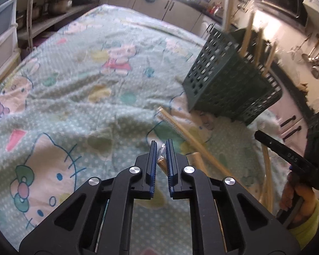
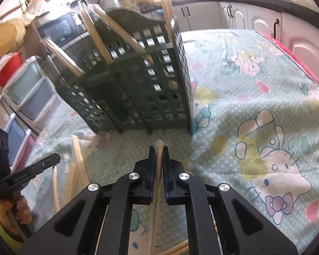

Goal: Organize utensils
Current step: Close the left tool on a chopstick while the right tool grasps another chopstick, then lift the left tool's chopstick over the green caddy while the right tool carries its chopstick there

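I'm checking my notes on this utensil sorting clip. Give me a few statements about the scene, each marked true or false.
1. The green basket already holds wooden utensils. True.
2. The right gripper is empty. False: it is shut on a wooden stick.
3. The left gripper is shut on a small wrapped item. True.
4. The basket stands on a bare wooden table. False: it stands on a cartoon-print cloth.
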